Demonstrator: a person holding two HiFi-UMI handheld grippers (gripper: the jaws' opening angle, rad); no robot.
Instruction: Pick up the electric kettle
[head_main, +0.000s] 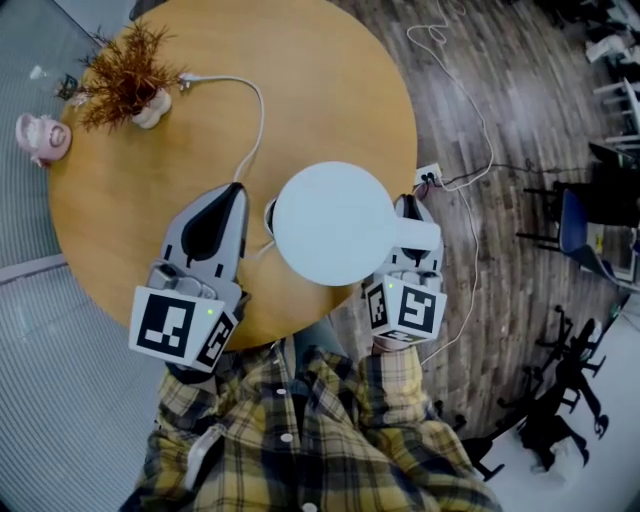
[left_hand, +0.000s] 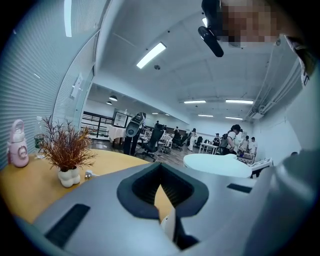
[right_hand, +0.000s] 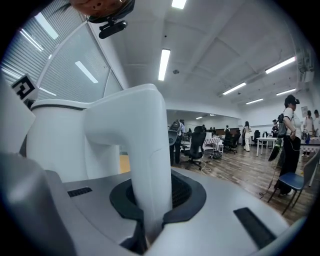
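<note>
The white electric kettle (head_main: 335, 222) shows from above as a round lid over the near edge of the round wooden table (head_main: 330, 90). My right gripper (head_main: 411, 213) is shut on the kettle's handle (right_hand: 145, 160), which stands upright between the jaws, with the kettle's body (right_hand: 55, 140) to its left. My left gripper (head_main: 238, 192) lies left of the kettle, its jaws closed together with a white piece of the power cord (head_main: 262, 120) between them (left_hand: 169, 225). The kettle's lid (left_hand: 217, 164) also shows to the right in the left gripper view.
A dried plant in a white pot (head_main: 125, 75) and a pink bottle (head_main: 40, 135) stand at the table's far left. A power strip (head_main: 430, 178) and loose cables lie on the wooden floor to the right. Office chairs (head_main: 575, 215) stand farther right.
</note>
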